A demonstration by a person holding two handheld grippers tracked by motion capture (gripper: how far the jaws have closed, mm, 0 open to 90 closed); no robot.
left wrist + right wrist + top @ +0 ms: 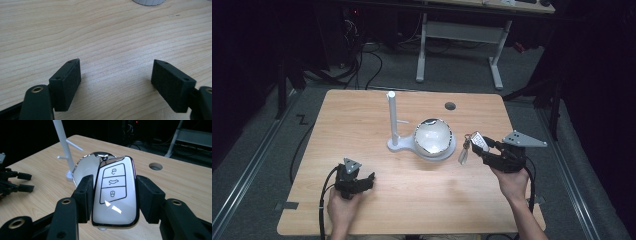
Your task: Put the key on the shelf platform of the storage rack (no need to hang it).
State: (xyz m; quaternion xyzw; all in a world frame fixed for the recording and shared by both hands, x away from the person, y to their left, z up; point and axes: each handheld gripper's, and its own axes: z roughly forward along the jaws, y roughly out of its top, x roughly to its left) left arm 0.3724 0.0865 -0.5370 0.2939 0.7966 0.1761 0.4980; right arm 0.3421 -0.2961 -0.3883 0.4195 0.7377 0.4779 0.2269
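My right gripper (113, 195) is shut on a white car key fob (115, 192) with three buttons, held above the table's right side. In the high view the key fob (479, 140) sits in the right gripper (486, 147) with a tag (463, 154) dangling below it, just right of the white stand's shiny bowl (432, 136). The stand has an upright post (392, 117) with small pegs. My left gripper (362, 181) rests low at the front left, jaws open over bare wood (115, 75), nothing between them.
A wooden table (362, 125) carries a round cable hole (450, 106) near its far edge. Beyond the table stand a white desk frame (459, 35) and cables on a dark floor. The left gripper (15, 181) lies at the left in the right gripper view.
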